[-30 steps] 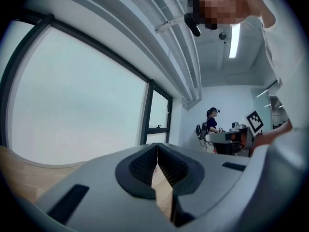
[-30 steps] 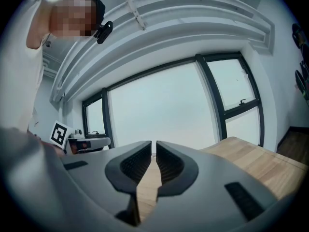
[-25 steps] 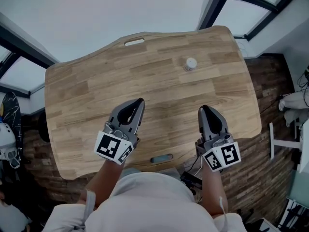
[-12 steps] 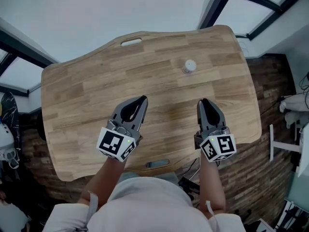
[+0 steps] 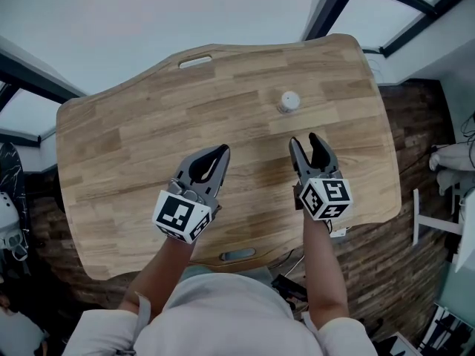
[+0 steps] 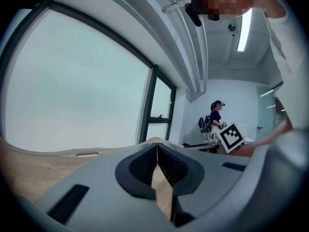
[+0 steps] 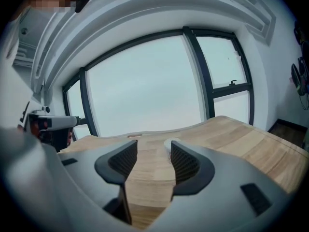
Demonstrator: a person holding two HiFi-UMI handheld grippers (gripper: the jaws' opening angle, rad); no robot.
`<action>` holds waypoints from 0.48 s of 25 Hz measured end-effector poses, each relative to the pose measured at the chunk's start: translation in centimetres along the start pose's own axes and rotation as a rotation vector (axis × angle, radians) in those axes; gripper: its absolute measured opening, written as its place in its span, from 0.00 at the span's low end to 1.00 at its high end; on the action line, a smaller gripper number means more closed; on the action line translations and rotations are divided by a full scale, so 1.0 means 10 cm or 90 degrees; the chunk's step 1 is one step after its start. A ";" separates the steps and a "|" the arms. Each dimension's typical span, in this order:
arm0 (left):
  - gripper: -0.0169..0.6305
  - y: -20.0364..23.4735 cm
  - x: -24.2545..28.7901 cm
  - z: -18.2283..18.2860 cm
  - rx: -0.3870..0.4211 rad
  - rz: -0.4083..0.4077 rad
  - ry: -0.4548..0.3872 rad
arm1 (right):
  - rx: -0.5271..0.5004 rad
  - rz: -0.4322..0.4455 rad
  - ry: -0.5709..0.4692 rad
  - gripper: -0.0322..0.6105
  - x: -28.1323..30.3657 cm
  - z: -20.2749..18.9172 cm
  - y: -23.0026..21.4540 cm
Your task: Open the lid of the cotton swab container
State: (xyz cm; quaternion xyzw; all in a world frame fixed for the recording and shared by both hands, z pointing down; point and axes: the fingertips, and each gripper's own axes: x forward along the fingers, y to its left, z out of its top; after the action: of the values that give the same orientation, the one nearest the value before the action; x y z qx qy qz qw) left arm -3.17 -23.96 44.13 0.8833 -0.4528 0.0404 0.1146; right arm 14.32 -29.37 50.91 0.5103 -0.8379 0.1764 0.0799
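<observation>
**A:** Where is the cotton swab container (image 5: 289,100)?

**B:** It stands on the far right part of the wooden counter (image 5: 148,147), a small round thing with a white top. It is ahead of both grippers, closer to the right one, and touches neither.

**A:** And the right gripper (image 5: 306,141)?

**B:** It is over the near part of the counter and points toward the container. Its jaws have just been opening and now stand released, with only bare wood between them. In the right gripper view the container peeks out past one jaw tip.

**A:** The left gripper (image 5: 223,150)?

**B:** It is off to the left of the right one, jaws clenched together on nothing.
</observation>
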 end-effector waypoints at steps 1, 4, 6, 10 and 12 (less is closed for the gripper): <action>0.05 0.01 0.03 -0.02 -0.001 0.000 0.003 | 0.008 -0.004 0.005 0.38 0.07 -0.04 -0.04; 0.05 0.05 0.13 -0.07 -0.007 0.001 0.009 | 0.037 -0.010 0.028 0.41 0.27 -0.17 -0.15; 0.05 0.08 0.18 -0.10 -0.011 0.002 0.012 | 0.037 -0.015 0.042 0.42 0.38 -0.24 -0.21; 0.05 0.14 0.28 -0.16 -0.018 0.003 0.018 | 0.032 -0.028 0.064 0.43 0.58 -0.36 -0.32; 0.05 0.16 0.32 -0.19 -0.020 0.003 0.022 | 0.027 -0.033 0.075 0.43 0.67 -0.43 -0.38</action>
State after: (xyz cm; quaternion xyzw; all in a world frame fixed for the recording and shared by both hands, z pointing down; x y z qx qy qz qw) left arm -2.55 -26.97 46.78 0.8795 -0.4535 0.0486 0.1361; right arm 14.33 -34.90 57.81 0.5221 -0.8143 0.2216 0.1232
